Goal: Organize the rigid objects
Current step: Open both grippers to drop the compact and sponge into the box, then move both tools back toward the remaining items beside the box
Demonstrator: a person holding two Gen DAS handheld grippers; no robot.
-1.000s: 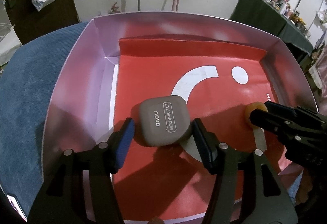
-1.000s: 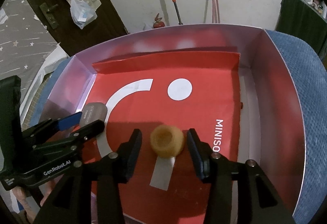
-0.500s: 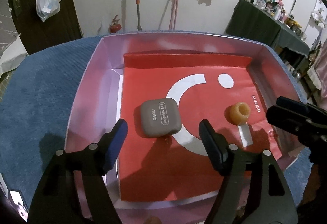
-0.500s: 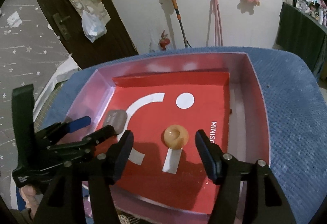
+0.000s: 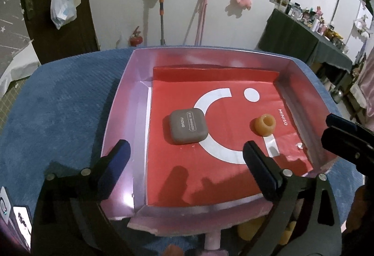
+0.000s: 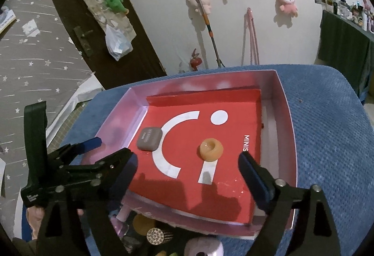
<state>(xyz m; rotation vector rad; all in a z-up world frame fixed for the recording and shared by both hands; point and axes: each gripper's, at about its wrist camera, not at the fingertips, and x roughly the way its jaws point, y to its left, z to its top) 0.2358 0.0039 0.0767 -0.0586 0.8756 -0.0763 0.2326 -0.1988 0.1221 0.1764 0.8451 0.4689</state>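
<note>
1. Resting flat on the red liner of the tray [image 5: 121, 101]: grey eyeshadow case [image 5: 188, 126] on the left, orange ring [image 5: 264, 124] on the right, well apart.
2. Likely light, stiff, smooth; best pinched across opposite sides.
3. Compared with before: left gripper [image 5: 184, 169] and right gripper [image 6: 187, 174] now pulled back, jaws just opened wide, nothing held.
</note>
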